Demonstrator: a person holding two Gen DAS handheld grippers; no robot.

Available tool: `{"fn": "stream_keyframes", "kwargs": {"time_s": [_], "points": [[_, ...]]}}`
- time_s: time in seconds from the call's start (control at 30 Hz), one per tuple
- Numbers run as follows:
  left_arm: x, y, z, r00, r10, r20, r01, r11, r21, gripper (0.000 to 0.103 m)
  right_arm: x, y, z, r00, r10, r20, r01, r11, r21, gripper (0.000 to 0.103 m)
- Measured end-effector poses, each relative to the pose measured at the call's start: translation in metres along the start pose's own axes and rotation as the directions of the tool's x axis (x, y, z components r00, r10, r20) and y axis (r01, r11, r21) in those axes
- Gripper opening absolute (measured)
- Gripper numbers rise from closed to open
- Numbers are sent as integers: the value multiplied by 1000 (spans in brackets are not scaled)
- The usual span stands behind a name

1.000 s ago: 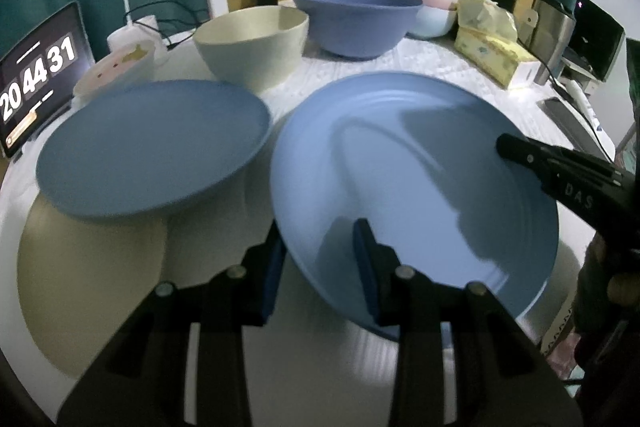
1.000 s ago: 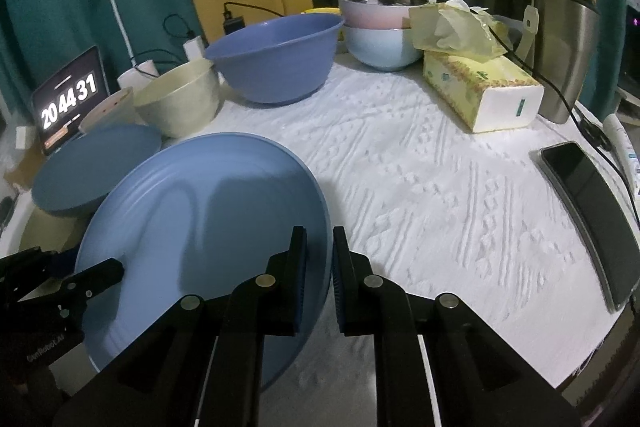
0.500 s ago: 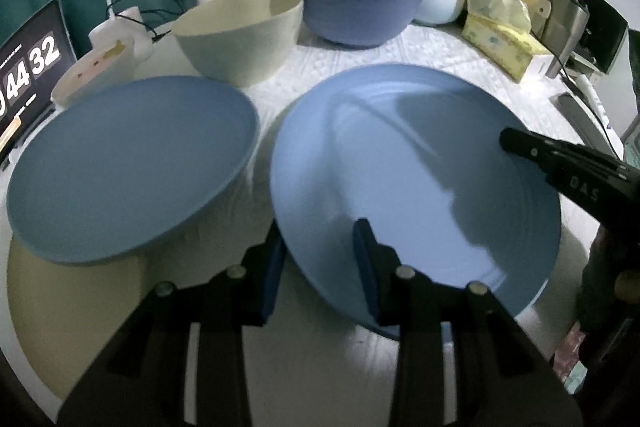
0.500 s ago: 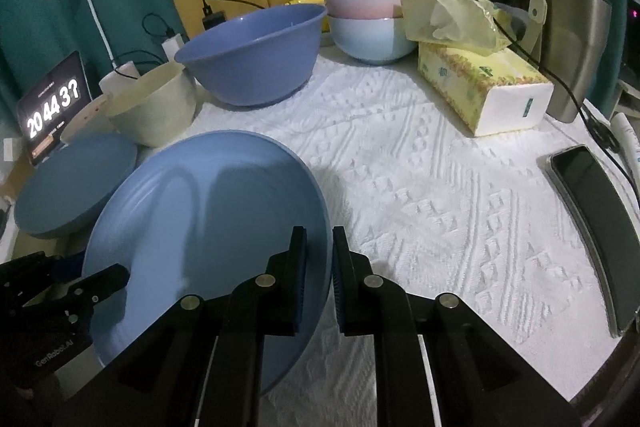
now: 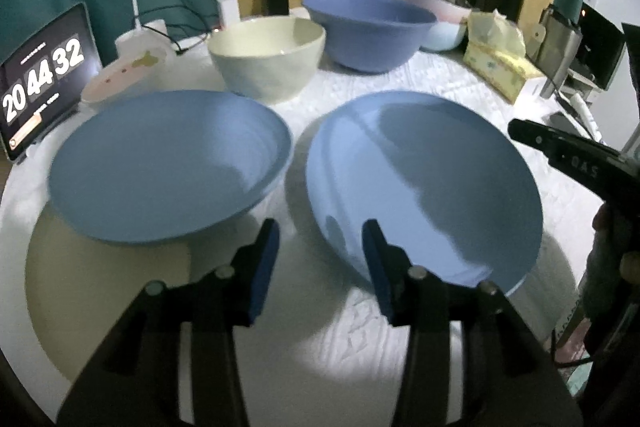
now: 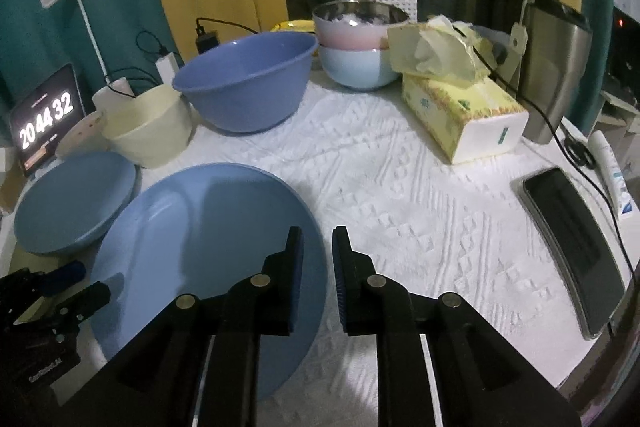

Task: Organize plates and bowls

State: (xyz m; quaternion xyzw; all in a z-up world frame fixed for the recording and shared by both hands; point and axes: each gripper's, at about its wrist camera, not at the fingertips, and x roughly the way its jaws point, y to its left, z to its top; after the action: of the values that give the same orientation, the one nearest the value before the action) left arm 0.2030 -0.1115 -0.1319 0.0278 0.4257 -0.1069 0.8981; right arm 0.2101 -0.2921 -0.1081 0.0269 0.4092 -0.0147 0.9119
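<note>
A large light blue plate (image 5: 420, 187) (image 6: 200, 247) lies on the white cloth. My left gripper (image 5: 320, 231) has its jaws opening. The plate's near-left rim sits between them, and the left pad stands clear of it. My right gripper (image 6: 318, 239) straddles the plate's right rim with narrow jaws that are just starting to part. It reaches in from the right in the left wrist view (image 5: 528, 133). To the left, a darker blue plate (image 5: 168, 167) (image 6: 72, 203) rests on a beige plate (image 5: 80, 287). Behind stand a cream bowl (image 5: 268, 55) and a big blue bowl (image 5: 368, 31).
Stacked pink and pale blue bowls (image 6: 356, 47), a tissue box (image 6: 460, 107), a steel tumbler (image 6: 556, 75) and a phone (image 6: 572, 243) fill the right side. A clock tablet (image 5: 44, 79), a small pink dish (image 5: 124, 75), a lamp and chargers line the back left.
The left jaws have spread apart and let go of the light blue plate's rim. The right jaws have widened a touch. The left view has pulled back slightly.
</note>
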Motion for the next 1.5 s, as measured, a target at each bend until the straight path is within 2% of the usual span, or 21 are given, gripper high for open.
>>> {"fn": "stream_keyframes", "kwargs": {"time_s": [0.47, 1.13, 1.5], "points": [[-52, 44, 0, 984, 66, 165, -57, 997, -57, 45, -25, 50, 7, 998, 47, 34, -44, 996, -76, 18], [-72, 120, 0, 955, 190, 226, -147, 970, -194, 46, -12, 112, 25, 994, 110, 15, -106, 981, -165, 18], [-64, 154, 3, 949, 239, 205, -182, 948, -262, 48, 5, 138, 37, 987, 159, -9, -157, 969, -189, 19]]}}
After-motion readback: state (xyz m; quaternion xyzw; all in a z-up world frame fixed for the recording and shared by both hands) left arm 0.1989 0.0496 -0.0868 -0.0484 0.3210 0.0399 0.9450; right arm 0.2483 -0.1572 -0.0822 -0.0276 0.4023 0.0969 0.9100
